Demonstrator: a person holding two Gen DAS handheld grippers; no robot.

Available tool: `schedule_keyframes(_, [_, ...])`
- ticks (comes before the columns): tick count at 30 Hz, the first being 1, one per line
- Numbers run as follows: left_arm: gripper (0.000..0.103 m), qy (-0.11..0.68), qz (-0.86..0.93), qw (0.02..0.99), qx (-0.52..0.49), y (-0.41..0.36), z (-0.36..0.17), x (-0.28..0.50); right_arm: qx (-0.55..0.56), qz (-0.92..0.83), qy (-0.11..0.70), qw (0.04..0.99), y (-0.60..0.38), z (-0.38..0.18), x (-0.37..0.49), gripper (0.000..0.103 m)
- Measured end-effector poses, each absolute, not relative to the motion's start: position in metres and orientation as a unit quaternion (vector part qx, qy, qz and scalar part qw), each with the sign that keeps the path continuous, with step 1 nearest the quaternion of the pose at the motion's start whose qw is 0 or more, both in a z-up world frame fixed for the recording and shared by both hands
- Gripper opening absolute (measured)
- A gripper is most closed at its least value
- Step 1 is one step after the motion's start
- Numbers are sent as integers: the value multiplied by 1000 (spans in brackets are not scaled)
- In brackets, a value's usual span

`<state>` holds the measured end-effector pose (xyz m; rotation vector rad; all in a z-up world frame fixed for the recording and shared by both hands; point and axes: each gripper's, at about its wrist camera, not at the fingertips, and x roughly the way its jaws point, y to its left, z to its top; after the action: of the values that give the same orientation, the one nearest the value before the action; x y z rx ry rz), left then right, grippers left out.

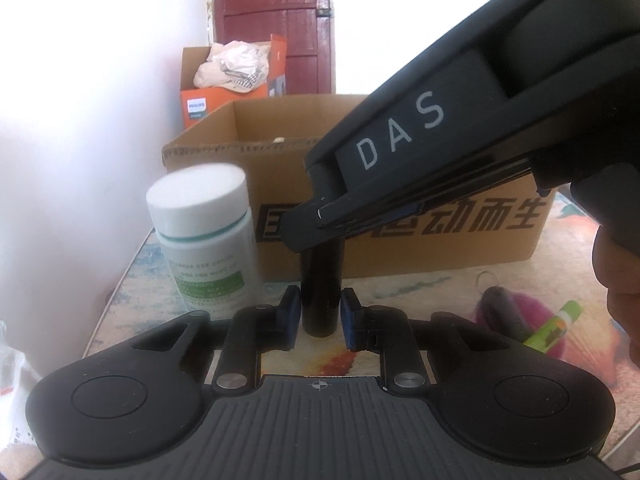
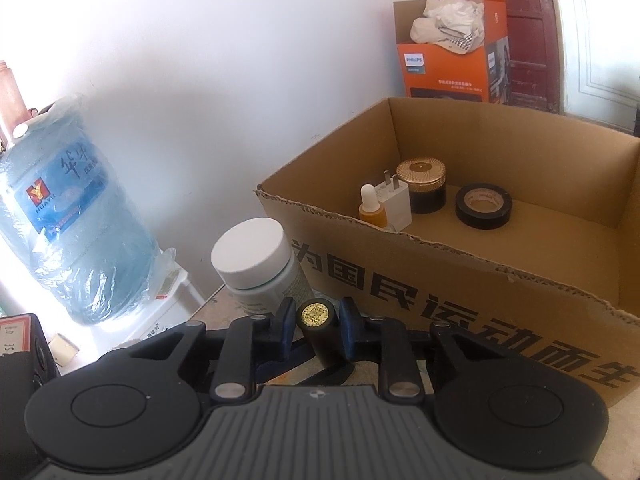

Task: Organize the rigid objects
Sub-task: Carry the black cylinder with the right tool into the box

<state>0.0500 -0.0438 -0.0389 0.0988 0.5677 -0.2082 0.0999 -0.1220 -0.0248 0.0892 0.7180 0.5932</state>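
Observation:
A slim black tube point(image 1: 321, 300) with a gold cap point(image 2: 315, 313) stands upright on the patterned table, just in front of a cardboard box point(image 1: 276, 176). My left gripper point(image 1: 320, 312) is shut on its lower part, blue pads pressed to both sides. My right gripper point(image 2: 316, 320) comes in from the upper right point(image 1: 316, 216) and is shut on the top of the same tube. A white-capped pill bottle point(image 1: 204, 240) point(image 2: 256, 260) stands just left of the tube.
The open box point(image 2: 500, 140) holds a dropper bottle point(image 2: 370, 206), a white plug point(image 2: 396, 204), a gold-lidded jar point(image 2: 422, 188) and a black tape roll point(image 2: 484, 206). A green pen point(image 1: 556, 322) lies right. A water jug point(image 2: 68, 220) stands left, an orange carton point(image 2: 448, 64) behind.

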Motion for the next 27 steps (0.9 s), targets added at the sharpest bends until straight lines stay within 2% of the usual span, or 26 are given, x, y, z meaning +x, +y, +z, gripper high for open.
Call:
schedule_keyframes(6, [20, 249, -113, 960, 60, -46, -9, 38, 41, 289, 317, 902, -130, 7, 80, 26])
schedule_keyframes(14, [20, 207, -136, 967, 66, -44, 59, 54, 38, 298, 255, 919, -142, 70, 84, 26])
schedule_keyframes(20, [21, 237, -160, 957, 43, -42, 91, 110, 39, 292, 256, 921, -143, 100, 132, 26])
schedule_keyframes(27, [21, 319, -167, 932, 30, -54, 73, 186, 62, 282, 307, 907, -147, 86, 206, 27])
